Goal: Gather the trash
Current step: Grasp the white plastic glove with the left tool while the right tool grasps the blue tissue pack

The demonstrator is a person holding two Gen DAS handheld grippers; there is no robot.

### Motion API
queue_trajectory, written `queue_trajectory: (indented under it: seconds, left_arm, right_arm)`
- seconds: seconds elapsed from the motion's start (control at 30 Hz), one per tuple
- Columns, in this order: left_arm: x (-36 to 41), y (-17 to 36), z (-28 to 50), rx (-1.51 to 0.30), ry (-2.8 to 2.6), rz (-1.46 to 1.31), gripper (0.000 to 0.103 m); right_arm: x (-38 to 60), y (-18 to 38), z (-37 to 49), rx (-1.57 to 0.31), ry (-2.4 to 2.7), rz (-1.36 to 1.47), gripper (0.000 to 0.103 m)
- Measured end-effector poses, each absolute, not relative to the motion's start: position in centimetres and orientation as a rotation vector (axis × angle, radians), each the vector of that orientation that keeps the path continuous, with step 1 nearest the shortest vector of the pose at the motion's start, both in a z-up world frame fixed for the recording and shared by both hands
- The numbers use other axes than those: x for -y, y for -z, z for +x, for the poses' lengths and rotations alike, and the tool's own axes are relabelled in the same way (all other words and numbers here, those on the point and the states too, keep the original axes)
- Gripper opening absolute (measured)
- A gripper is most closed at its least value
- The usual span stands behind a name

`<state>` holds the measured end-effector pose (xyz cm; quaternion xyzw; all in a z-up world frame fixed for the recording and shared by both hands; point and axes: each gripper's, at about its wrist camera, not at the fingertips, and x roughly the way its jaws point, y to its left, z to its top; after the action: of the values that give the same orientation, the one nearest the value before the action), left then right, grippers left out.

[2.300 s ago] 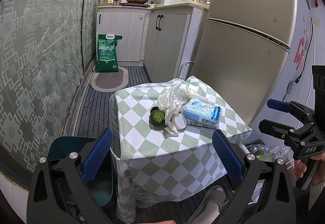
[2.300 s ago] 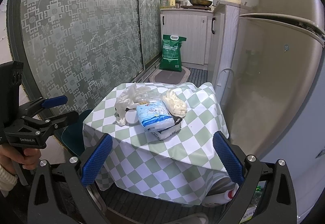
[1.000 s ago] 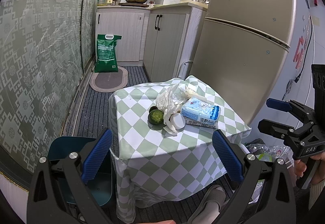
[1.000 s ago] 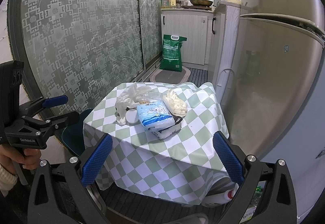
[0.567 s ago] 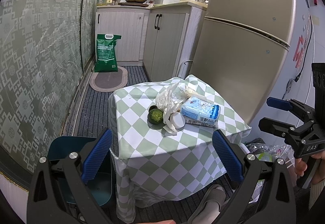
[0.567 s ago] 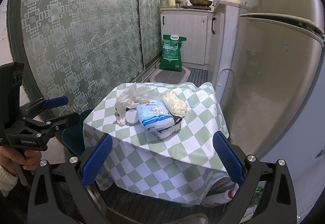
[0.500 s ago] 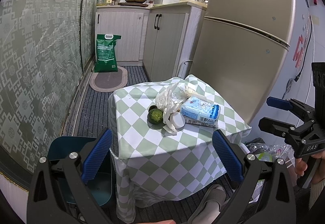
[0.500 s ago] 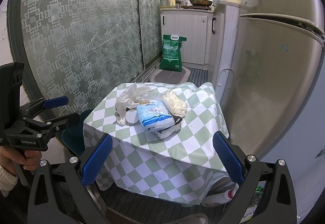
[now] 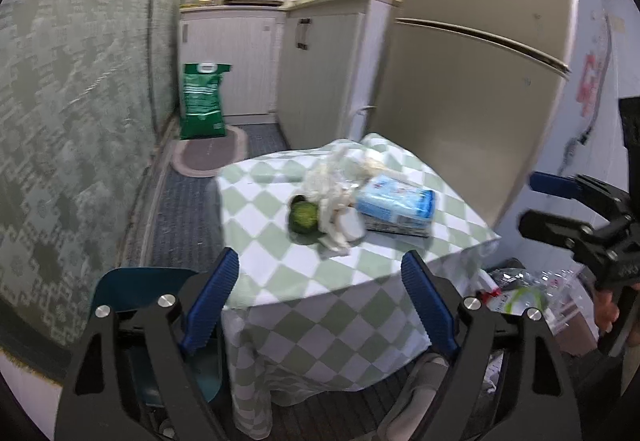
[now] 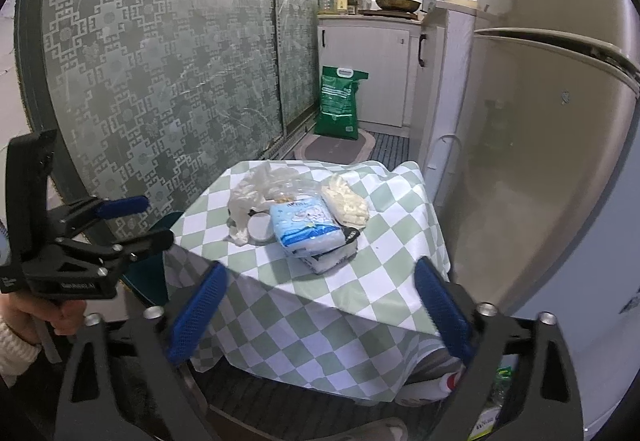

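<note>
The job is just starting: no trash has been picked up yet. Both claws hang in front of the small table (image 9: 280, 261) with the green and white checked cloth, well back from its near edge. The left gripper (image 9: 320, 289) and the right gripper (image 10: 320, 305) are each closing a little, but their blue pads are still wide apart and nothing is between them.

The trash sits in one bunch near the middle of the table top. I count one blue tissue pack (image 10: 306, 227) lying on a flat dark packet, one crumpled clear plastic bag (image 10: 260, 185), one small white round lid (image 10: 259, 228), one green lumpy ball (image 9: 303, 217), and one bag of pale puffy bits (image 10: 346, 201) toward the far side. They touch each other.

I think the next move is to reach forward over the near edge and close one claw on a single piece. A dark teal bin (image 9: 136, 281) stands on the floor by the table's left side, likely where the trash goes.
</note>
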<state>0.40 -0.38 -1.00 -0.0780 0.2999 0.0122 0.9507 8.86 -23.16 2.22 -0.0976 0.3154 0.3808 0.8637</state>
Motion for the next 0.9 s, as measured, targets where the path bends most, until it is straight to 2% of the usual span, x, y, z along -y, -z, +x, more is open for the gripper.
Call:
queue_trajectory:
  seconds: [0.1, 0.17, 0.23, 0.4, 0.5, 0.67, 0.73, 0.8, 0.9]
  left_arm:
    - [0.9, 0.4, 0.5, -0.594, 0.009, -0.134, 0.086]
    - [1.1, 0.0, 1.2, -0.602, 0.017, -0.115, 0.078]
    - [1.1, -0.3, 2.3, -0.623, 0.021, -0.088, 0.065]
    - [1.3, -0.2, 5.6, -0.682, 0.037, -0.014, 0.050]
    - [1.1, 0.4, 7.5, -0.719, 0.049, -0.017, 0.048]
    - [1.0, 1.3, 9.9, -0.764, 0.045, -0.029, 0.037]
    - [0.9, 1.7, 10.5, -0.777, 0.026, -0.020, 0.021]
    - [1.1, 2.0, 11.0, -0.785, 0.021, -0.007, 0.010]
    - [1.1, 2.1, 11.3, -0.790, 0.025, -0.013, 0.006]
  right_arm:
    - [23.1, -2.4, 8.9, -0.668, -0.813, -0.190, 0.075]
    - [23.1, -2.6, 9.0, -0.670, -0.824, -0.174, 0.069]
    - [23.1, -2.7, 9.0, -0.669, -0.834, -0.160, 0.065]
    - [23.0, -2.3, 9.5, -0.701, -0.849, -0.138, 0.061]
    - [22.7, -2.1, 9.7, -0.711, -0.854, -0.146, 0.057]
    - [22.1, -1.8, 10.2, -0.723, -0.860, -0.181, 0.055]
    - [21.4, -1.5, 10.5, -0.724, -0.865, -0.221, 0.055]
    - [21.0, -1.2, 10.7, -0.723, -0.874, -0.251, 0.055]
    - [20.1, -0.6, 11.4, -0.719, -0.884, -0.296, 0.055]
